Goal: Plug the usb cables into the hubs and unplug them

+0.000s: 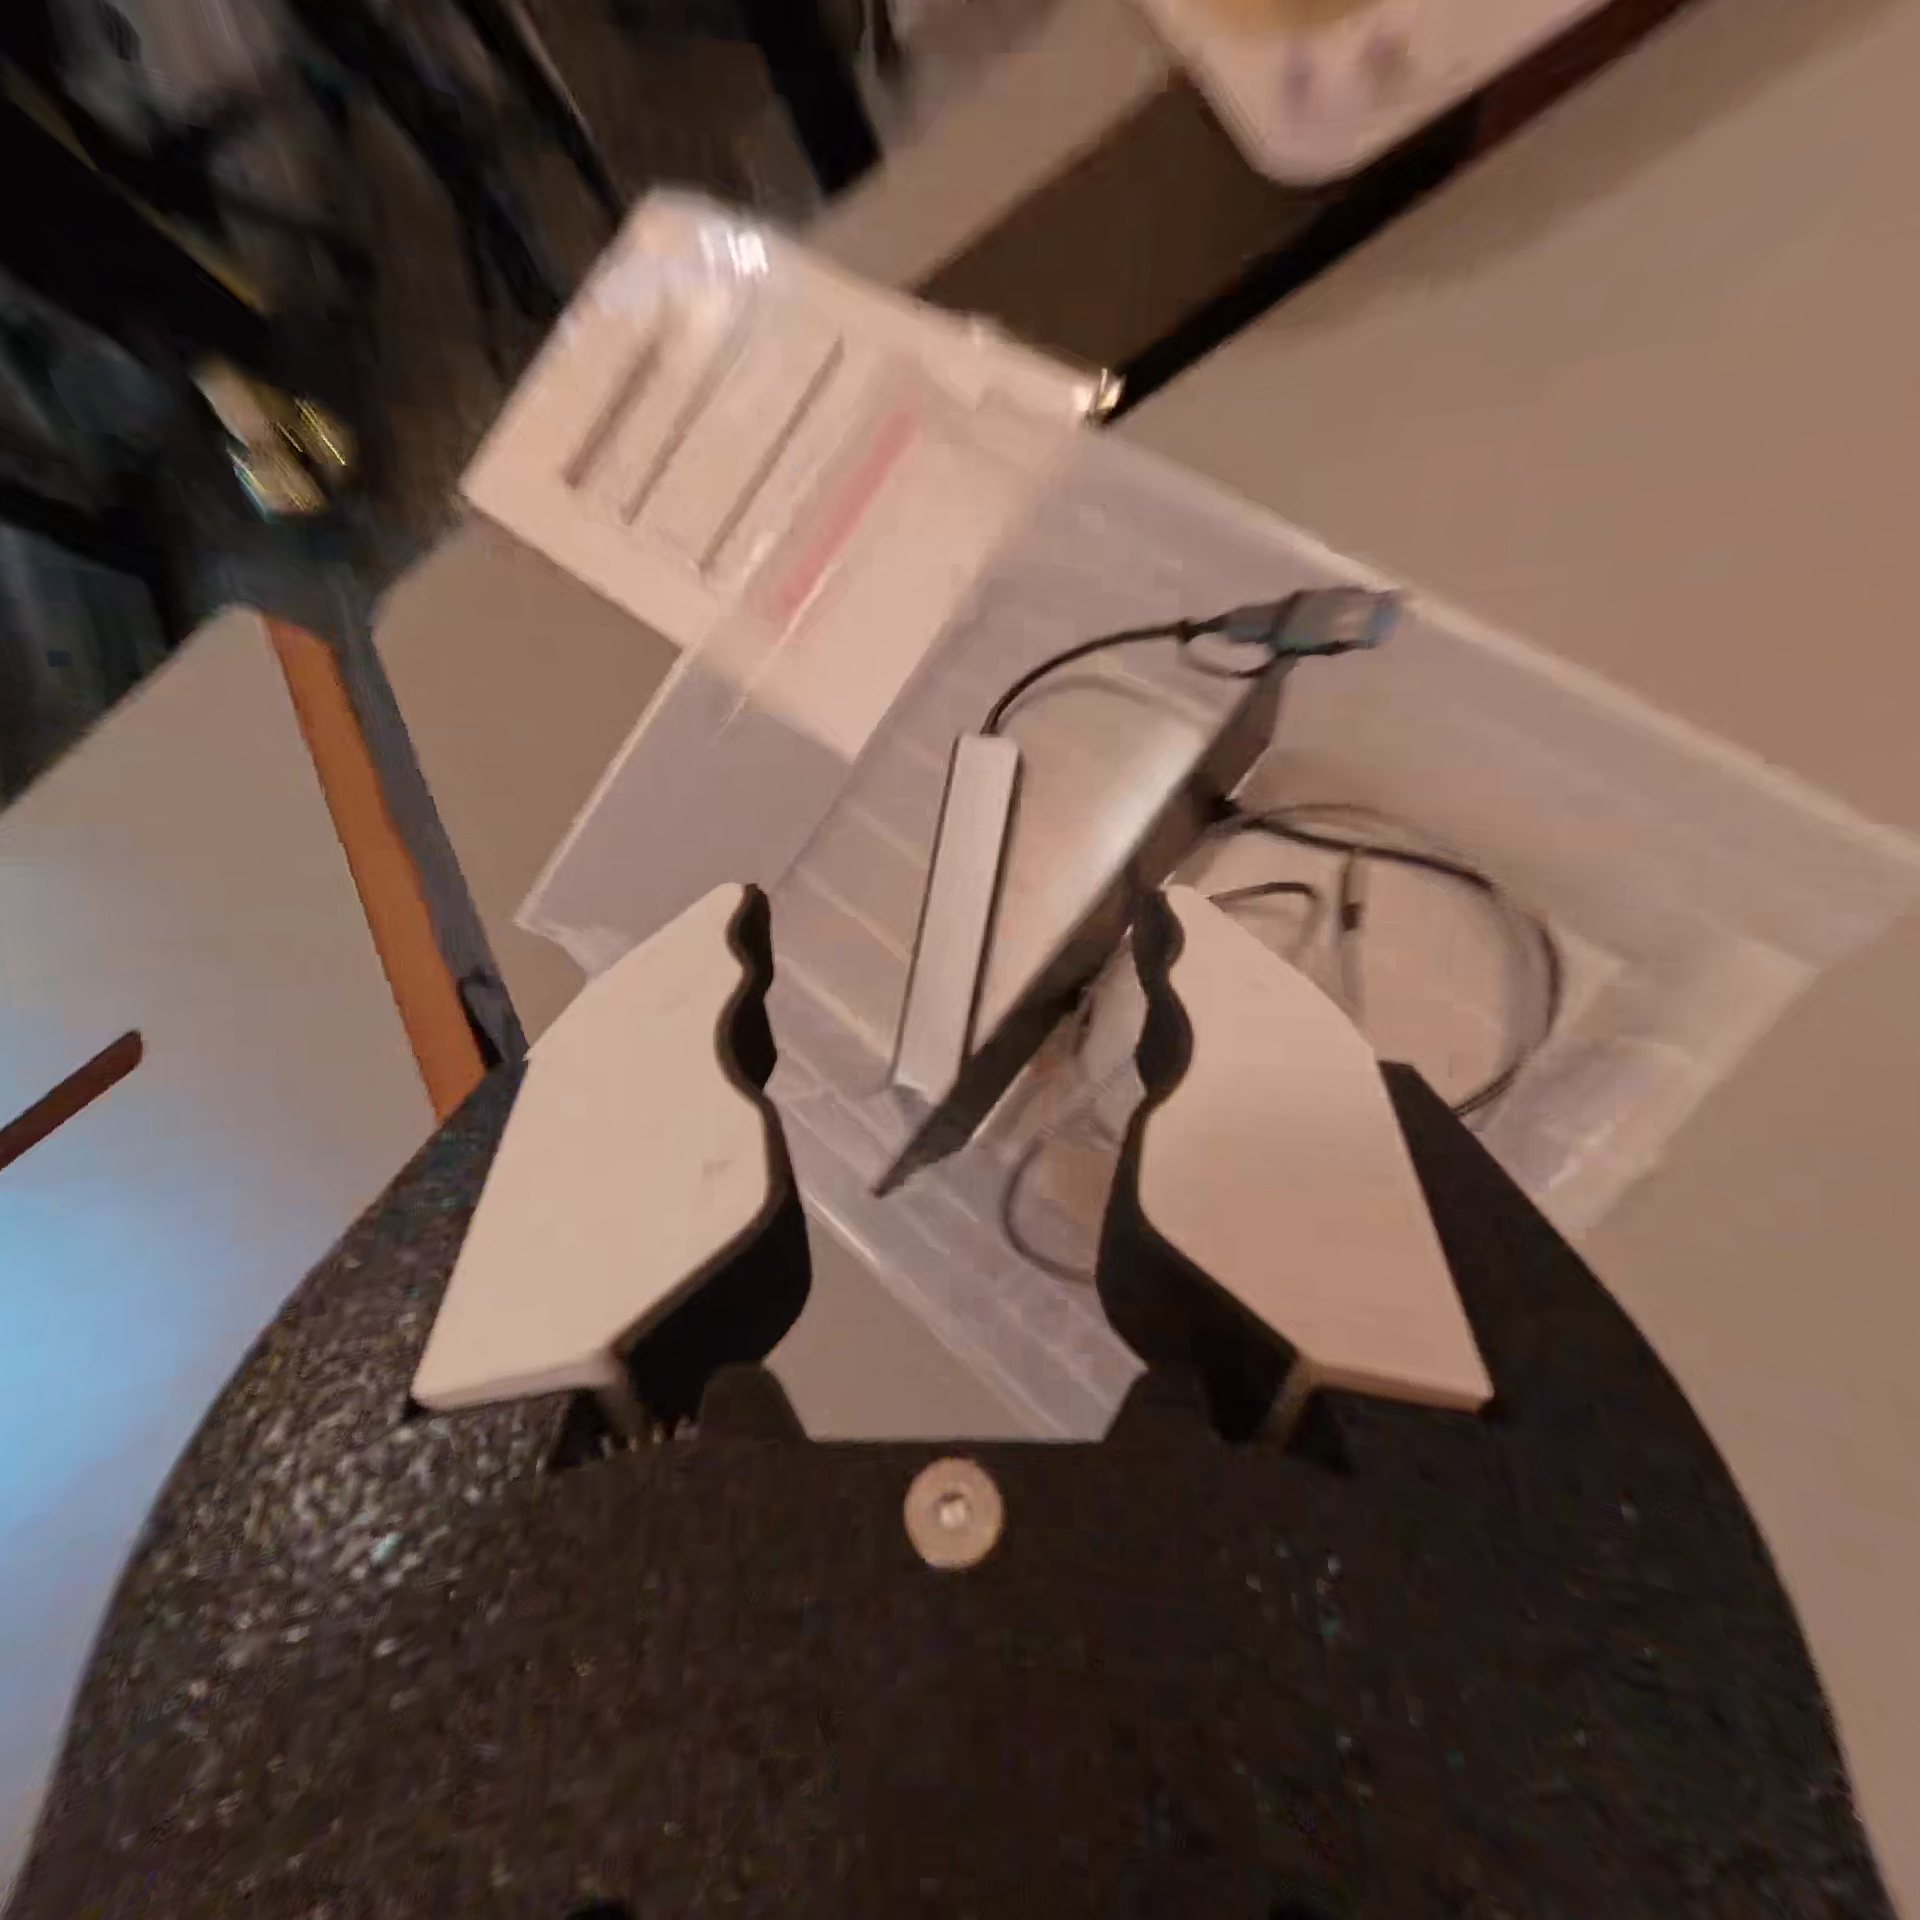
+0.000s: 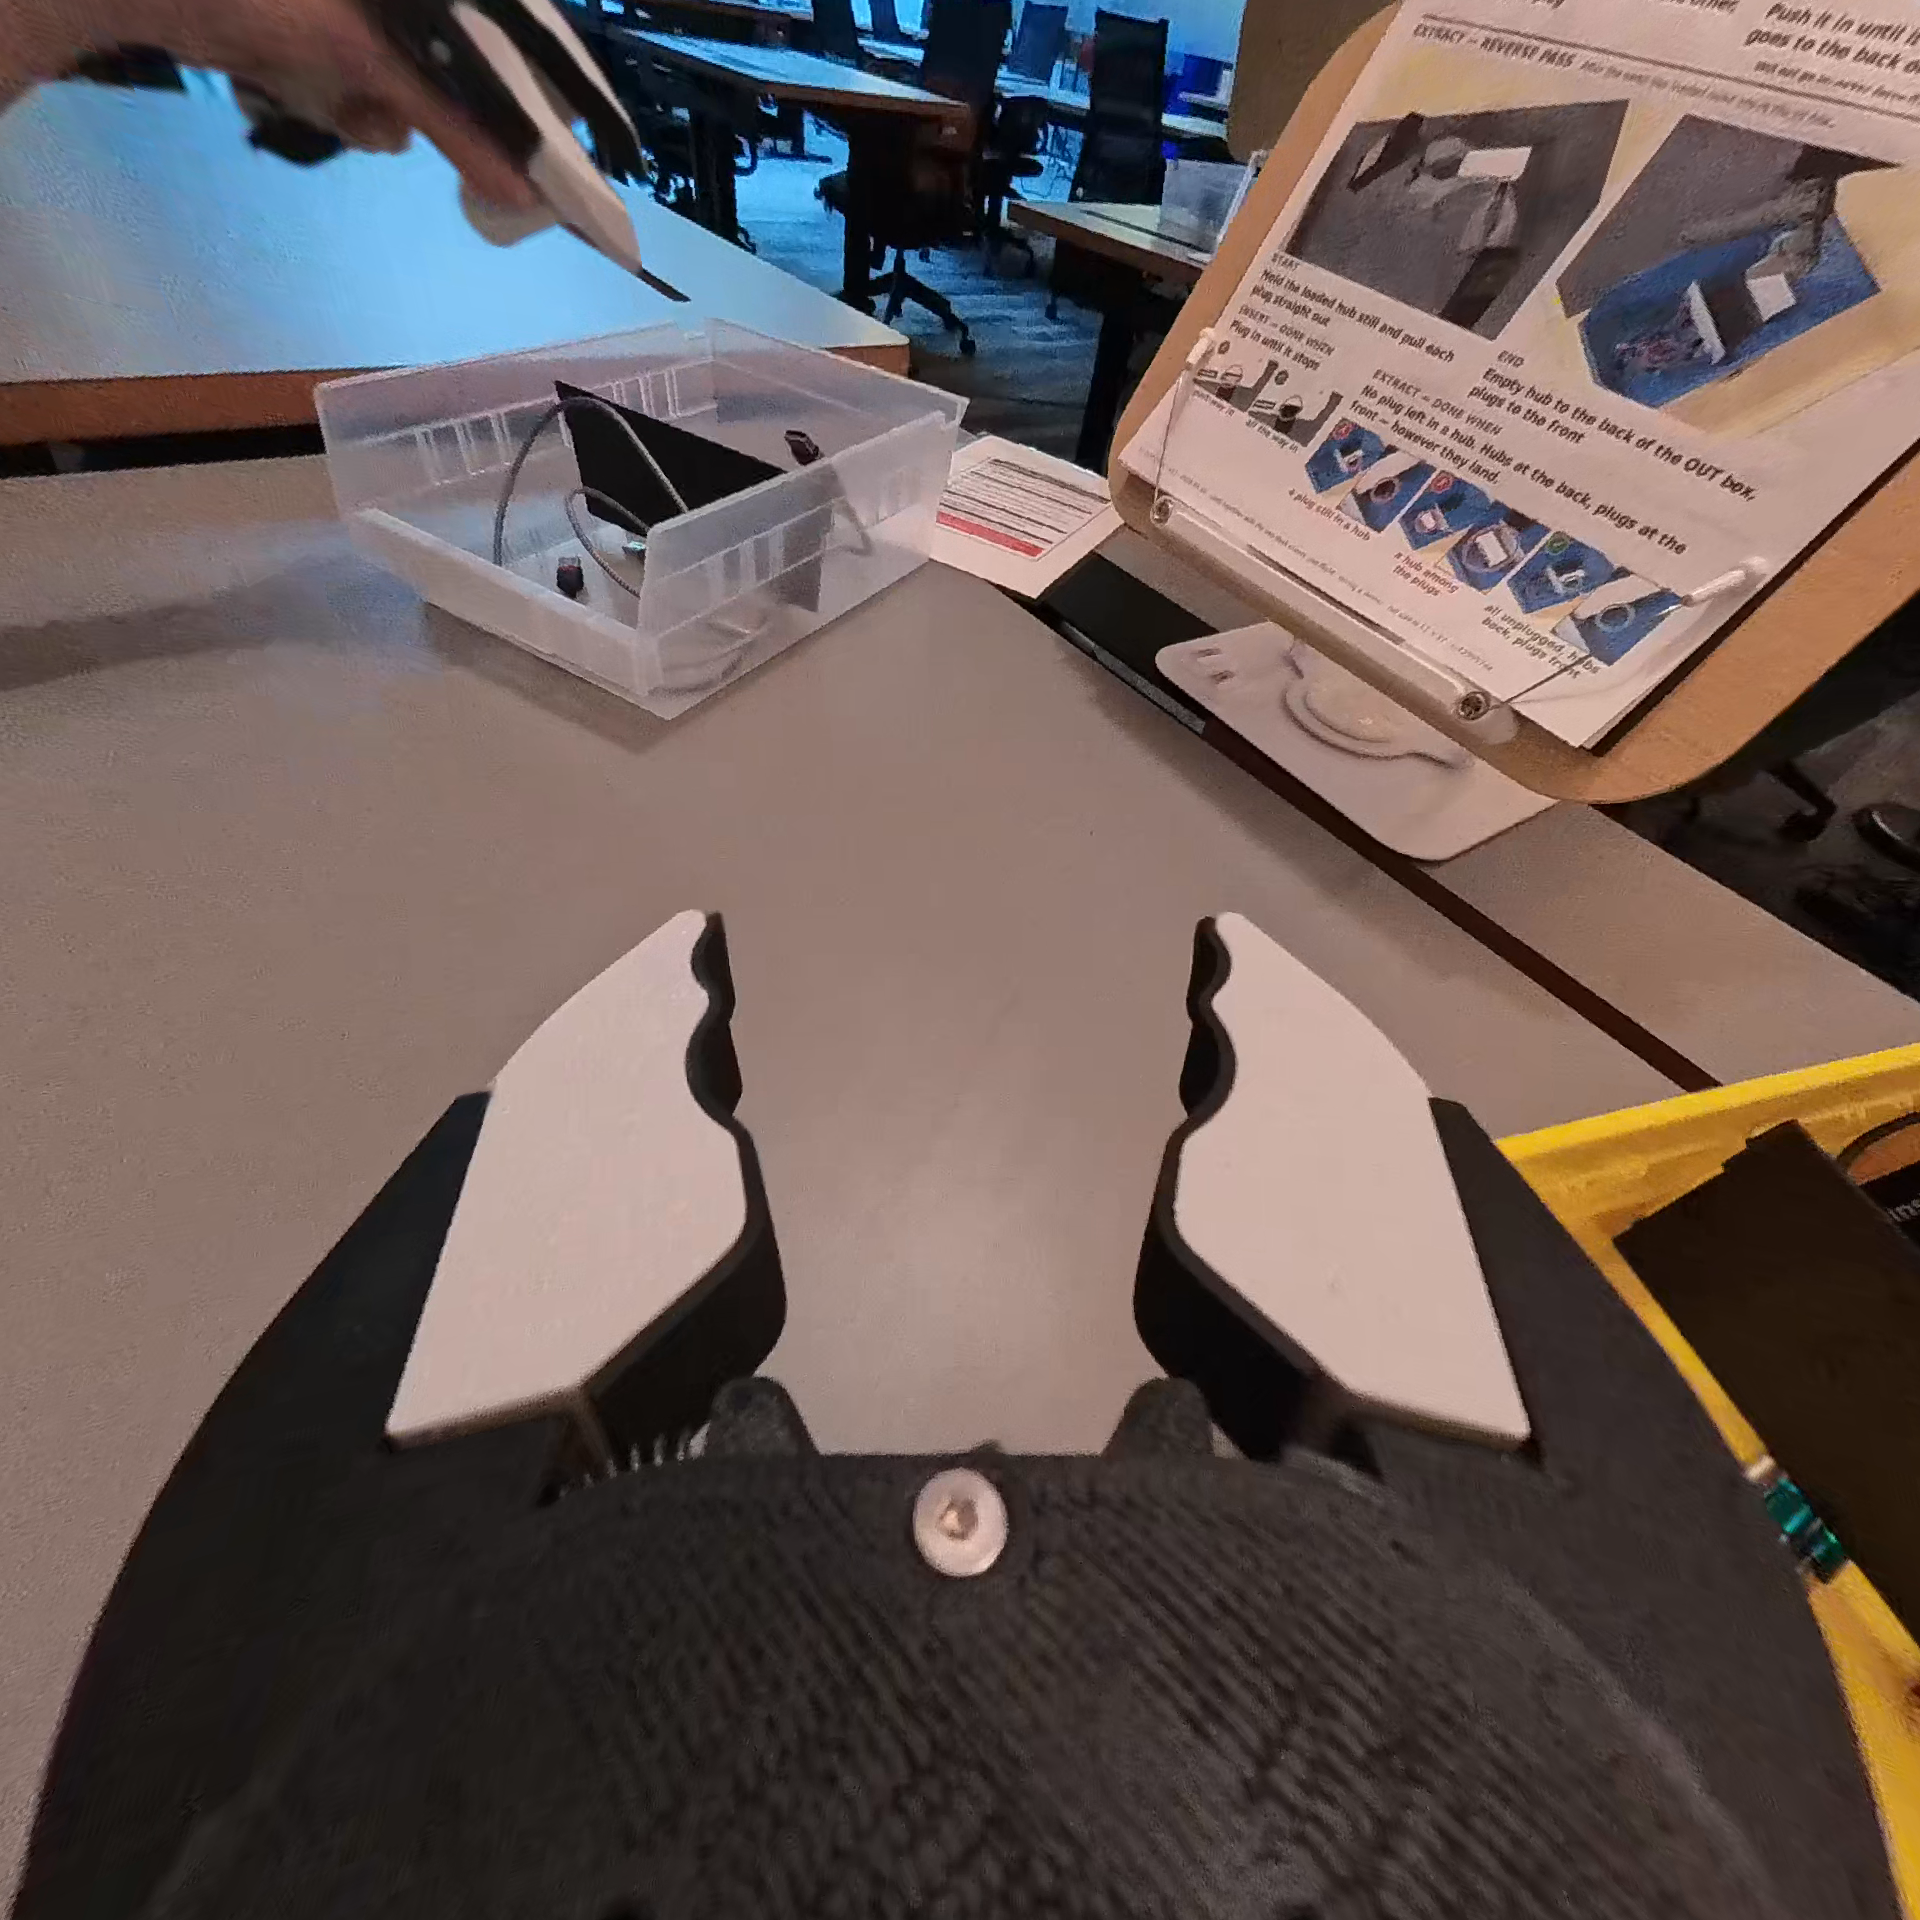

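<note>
A clear plastic box [image 2: 665, 613] stands on the grey table, split by a black divider [image 2: 665, 457]. In the blurred left wrist view, a pale bar-shaped hub [image 1: 961, 831] leans against the divider [image 1: 1101, 862]. Thin dark cables [image 1: 1455, 914] coil on the other side, and one dark USB plug [image 1: 1320, 623] sticks up at the far wall. My left gripper [image 1: 956, 914] is open and empty just above the box. It also shows in the right wrist view [image 2: 613, 229], held by a hand. My right gripper [image 2: 956, 925] is open and empty over bare table, well short of the box.
A tilted document stand [image 2: 1382, 665] with a printed instruction sheet stands at the right. A yellow bin [image 2: 1621, 1153] holding something black is at my near right. A printed paper [image 2: 1018, 509] lies behind the box. Further tables and office chairs [image 2: 914, 208] fill the background. One gripper's finger ends stand about 45 centimeters off the other's. From the left gripper's tips to the dark USB plug [image 1: 1320, 623] is close to 10 centimeters.
</note>
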